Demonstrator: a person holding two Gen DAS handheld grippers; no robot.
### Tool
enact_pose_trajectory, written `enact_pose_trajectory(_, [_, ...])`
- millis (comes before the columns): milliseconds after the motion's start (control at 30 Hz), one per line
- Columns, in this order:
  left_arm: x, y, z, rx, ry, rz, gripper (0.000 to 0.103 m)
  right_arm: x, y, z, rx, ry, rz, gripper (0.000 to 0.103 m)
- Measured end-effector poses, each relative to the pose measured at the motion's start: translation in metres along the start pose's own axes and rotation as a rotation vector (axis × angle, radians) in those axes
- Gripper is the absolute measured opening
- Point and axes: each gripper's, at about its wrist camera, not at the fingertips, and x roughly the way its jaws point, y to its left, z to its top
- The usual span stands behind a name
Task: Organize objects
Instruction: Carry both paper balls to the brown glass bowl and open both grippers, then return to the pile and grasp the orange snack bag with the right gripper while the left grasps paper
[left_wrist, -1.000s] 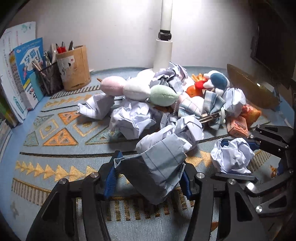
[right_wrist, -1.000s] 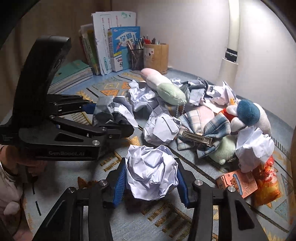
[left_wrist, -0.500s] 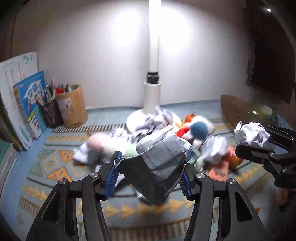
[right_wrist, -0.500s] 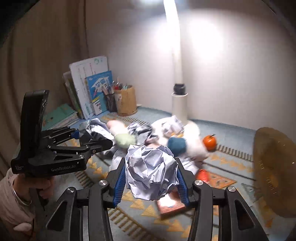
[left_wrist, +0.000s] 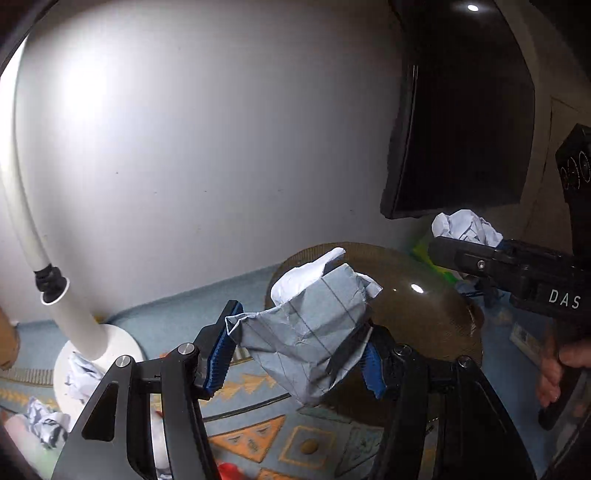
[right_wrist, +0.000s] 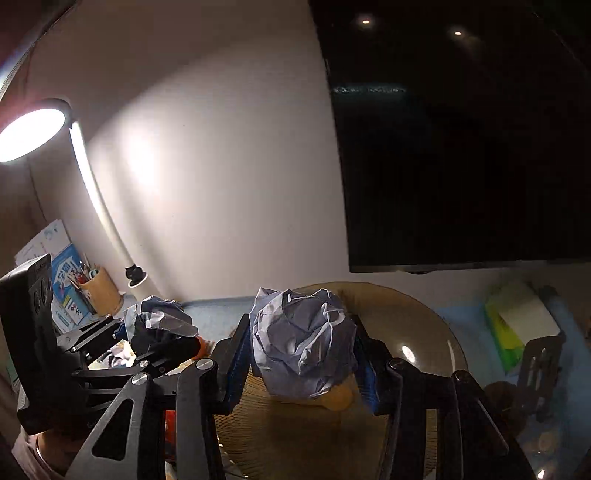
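My left gripper (left_wrist: 297, 354) is shut on a crumpled sheet of lined paper (left_wrist: 310, 328) and holds it in the air in front of a brown glass bowl (left_wrist: 424, 317). My right gripper (right_wrist: 301, 363) is shut on a crumpled paper ball (right_wrist: 303, 343) just above the same bowl (right_wrist: 417, 332). In the left wrist view the right gripper (left_wrist: 476, 243) sits at the right with its paper ball (left_wrist: 465, 227). In the right wrist view the left gripper (right_wrist: 155, 339) sits at the left with its paper (right_wrist: 159, 319).
A white lamp stands on its base (left_wrist: 77, 354), lit head (right_wrist: 29, 133) at upper left. A dark wall screen (right_wrist: 461, 147) hangs above the bowl. A pen cup (right_wrist: 98, 291) and books stand far left. A green-yellow pack (right_wrist: 517, 321) lies right. More paper balls (left_wrist: 48, 424) lie on the patterned mat.
Both grippers have lifted off the cluttered mat with their papers and swung right and up toward the brown bowl. The toy and paper pile has dropped out of view.
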Motion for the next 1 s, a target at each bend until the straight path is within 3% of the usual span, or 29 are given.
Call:
enact_pose_trajectory(33, [0.008, -0.005, 0.001, 0.006, 0.004, -0.015, 0.056, 0.004, -0.005, -0.001, 0.004, 0.008, -0.012, 0.049])
enact_pose_trajectory(67, [0.016, -0.01, 0.001, 0.02, 0.013, -0.008, 0.067, 0.007, -0.007, -0.003, 0.012, 0.015, -0.019, 0.054])
enact_pose_trajectory(133, [0.032, -0.017, -0.002, 0.035, 0.053, 0.036, 0.094, 0.017, -0.013, -0.004, 0.037, 0.072, -0.04, 0.096])
enact_pose_trajectory(167, [0.04, -0.018, -0.005, 0.025, 0.091, -0.01, 0.103, 0.025, -0.019, -0.006, 0.058, 0.129, -0.034, 0.103])
enact_pose_trajectory(200, [0.044, -0.016, -0.007, 0.0, 0.125, -0.061, 0.103, 0.032, -0.025, -0.008, 0.079, 0.185, -0.022, 0.103])
enact_pose_trajectory(267, [0.037, -0.011, -0.012, -0.048, 0.117, -0.098, 0.103, 0.033, -0.027, -0.01, 0.081, 0.193, -0.025, 0.103])
enact_pose_trajectory(367, [0.018, -0.008, -0.018, -0.028, 0.09, -0.068, 0.103, 0.024, -0.018, -0.011, 0.042, 0.17, -0.059, 0.103])
enact_pose_trajectory(533, [-0.022, -0.006, -0.017, 0.008, 0.074, -0.022, 0.103, 0.003, 0.018, 0.0, 0.023, 0.128, -0.02, 0.103])
enact_pose_trajectory(667, [-0.06, 0.003, -0.008, 0.038, 0.042, 0.052, 0.103, -0.025, 0.057, 0.011, -0.022, 0.058, 0.007, 0.103])
enact_pose_trajectory(767, [-0.101, 0.034, -0.016, 0.067, 0.035, 0.145, 0.103, -0.036, 0.091, 0.012, -0.051, 0.025, 0.053, 0.103])
enact_pose_trajectory(1000, [-0.163, 0.115, -0.068, 0.047, 0.104, 0.365, 0.103, -0.038, 0.162, -0.023, -0.135, 0.042, 0.13, 0.103])
